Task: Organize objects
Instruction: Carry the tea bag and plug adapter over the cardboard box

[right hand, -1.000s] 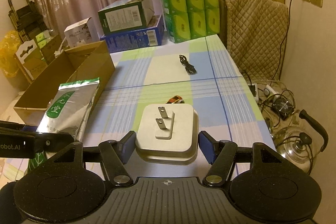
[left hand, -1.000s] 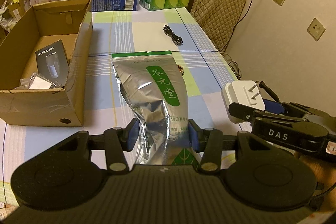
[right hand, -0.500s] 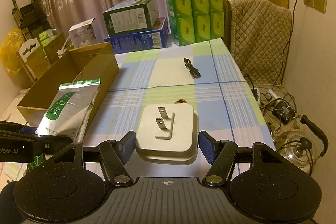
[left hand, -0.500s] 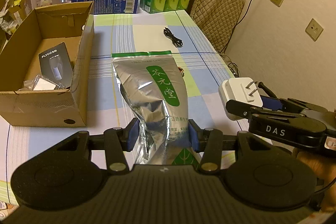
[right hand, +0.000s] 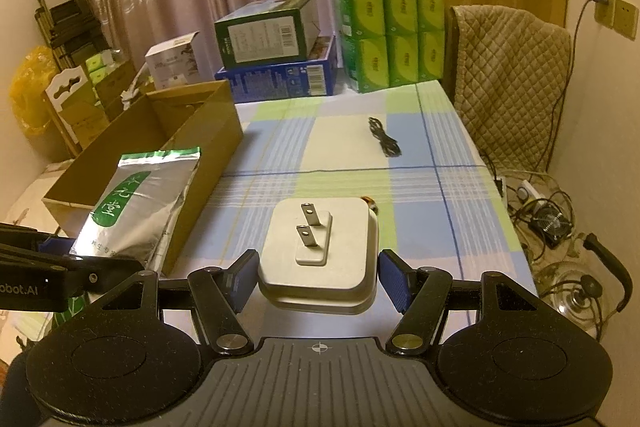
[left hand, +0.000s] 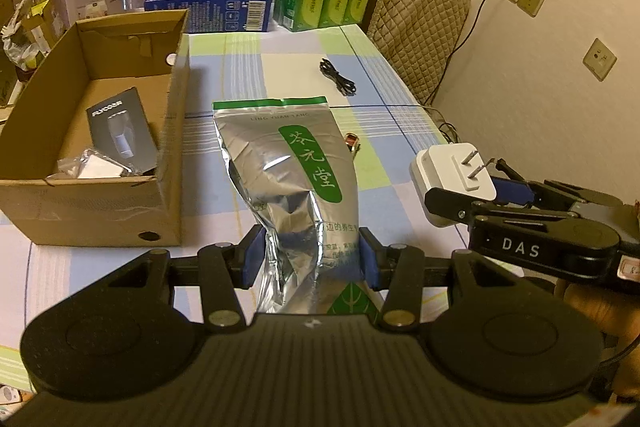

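Note:
My left gripper [left hand: 308, 259] is shut on the lower part of a silver foil pouch [left hand: 288, 171] with a green label, held upright above the checked table. The same pouch [right hand: 136, 211] shows at the left of the right wrist view, in front of the cardboard box. My right gripper [right hand: 318, 273] is shut on a white plug adapter [right hand: 320, 251], prongs up; the adapter [left hand: 452, 175] also appears right of the pouch in the left wrist view. An open cardboard box [left hand: 176, 131] stands at the left, holding a dark booklet [left hand: 120, 131] and a clear packet [left hand: 100, 167].
A black coiled cable [left hand: 338, 83] and a small orange object [left hand: 352, 141] lie on the tablecloth [right hand: 360, 131]. Green tissue packs [right hand: 392, 35] and stacked boxes [right hand: 272, 59] stand at the far end. A quilted chair [right hand: 508, 75] and a glass kettle [right hand: 580, 291] are at the right.
Both grippers have risen and pulled back a little with their loads; the box and far items sit lower in view. Neither grip has changed.

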Demonstrator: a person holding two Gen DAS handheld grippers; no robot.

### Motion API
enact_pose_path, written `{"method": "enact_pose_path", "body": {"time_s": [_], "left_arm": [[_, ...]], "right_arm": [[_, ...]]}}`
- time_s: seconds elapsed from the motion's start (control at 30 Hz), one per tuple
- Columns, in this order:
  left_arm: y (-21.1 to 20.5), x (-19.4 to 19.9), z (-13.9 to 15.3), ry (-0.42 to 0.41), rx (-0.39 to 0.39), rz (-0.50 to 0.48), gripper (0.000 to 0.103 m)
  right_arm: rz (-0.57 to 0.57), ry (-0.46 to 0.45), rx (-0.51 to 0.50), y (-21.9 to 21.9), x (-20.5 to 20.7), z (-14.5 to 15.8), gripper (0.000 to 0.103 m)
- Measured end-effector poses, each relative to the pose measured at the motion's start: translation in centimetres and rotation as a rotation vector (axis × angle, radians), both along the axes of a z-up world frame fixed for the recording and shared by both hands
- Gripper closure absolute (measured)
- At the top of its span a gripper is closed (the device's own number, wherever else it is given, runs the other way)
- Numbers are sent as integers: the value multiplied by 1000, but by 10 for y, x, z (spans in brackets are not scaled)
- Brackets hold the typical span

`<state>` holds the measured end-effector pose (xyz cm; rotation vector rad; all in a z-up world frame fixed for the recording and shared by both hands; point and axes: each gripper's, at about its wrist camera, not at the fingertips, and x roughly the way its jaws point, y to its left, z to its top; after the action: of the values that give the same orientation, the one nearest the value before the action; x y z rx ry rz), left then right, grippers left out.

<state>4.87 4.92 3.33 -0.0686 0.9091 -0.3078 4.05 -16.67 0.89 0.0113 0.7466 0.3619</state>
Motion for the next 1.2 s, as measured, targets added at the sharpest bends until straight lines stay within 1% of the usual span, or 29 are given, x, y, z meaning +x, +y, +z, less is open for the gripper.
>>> {"method": "enact_pose_path", "body": {"time_s": [0.3, 0.77, 0.97, 1.2], "left_arm": [[37, -3, 8, -6, 13, 48, 60], [111, 2, 24, -31, 73, 109, 60], [140, 10, 31, -33, 101, 127, 60], [168, 24, 37, -30, 135, 125, 60]], "right_arm": [[80, -5, 0, 37, 5, 4, 41], [214, -7, 21, 117, 12, 10, 41], [260, -7, 30, 149, 20, 12, 41], [289, -6, 34, 179, 33, 12, 41]]}}
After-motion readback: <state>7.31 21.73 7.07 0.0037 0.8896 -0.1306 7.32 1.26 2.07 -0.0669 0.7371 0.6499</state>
